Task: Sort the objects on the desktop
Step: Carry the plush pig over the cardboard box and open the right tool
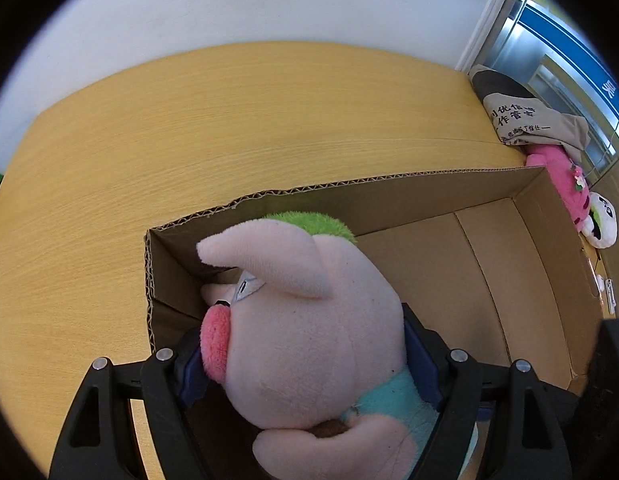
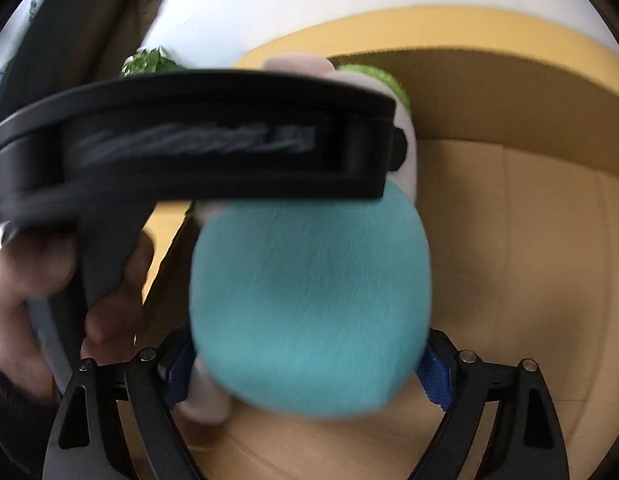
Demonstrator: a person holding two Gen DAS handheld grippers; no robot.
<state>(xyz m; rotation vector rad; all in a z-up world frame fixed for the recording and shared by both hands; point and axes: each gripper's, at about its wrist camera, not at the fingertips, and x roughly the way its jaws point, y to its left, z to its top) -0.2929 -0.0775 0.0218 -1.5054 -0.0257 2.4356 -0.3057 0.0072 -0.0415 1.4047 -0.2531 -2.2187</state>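
A pink plush pig (image 1: 309, 320) with a green tuft, red snout and teal body hangs over the open cardboard box (image 1: 489, 280). My left gripper (image 1: 305, 364) is shut on the pig's head, its blue pads pressing both sides. In the right wrist view my right gripper (image 2: 309, 372) is shut on the pig's teal body (image 2: 309, 300) above the box floor (image 2: 529, 260). The left gripper's black body (image 2: 189, 136) and the hand holding it cross the upper left of that view, which is blurred.
The box sits on a yellow wooden table (image 1: 189, 140) against a white wall. At the far right lie a printed cloth bag (image 1: 521, 116), a pink plush toy (image 1: 565, 184) and a white plush (image 1: 601, 220). A green plant (image 2: 149, 60) stands behind.
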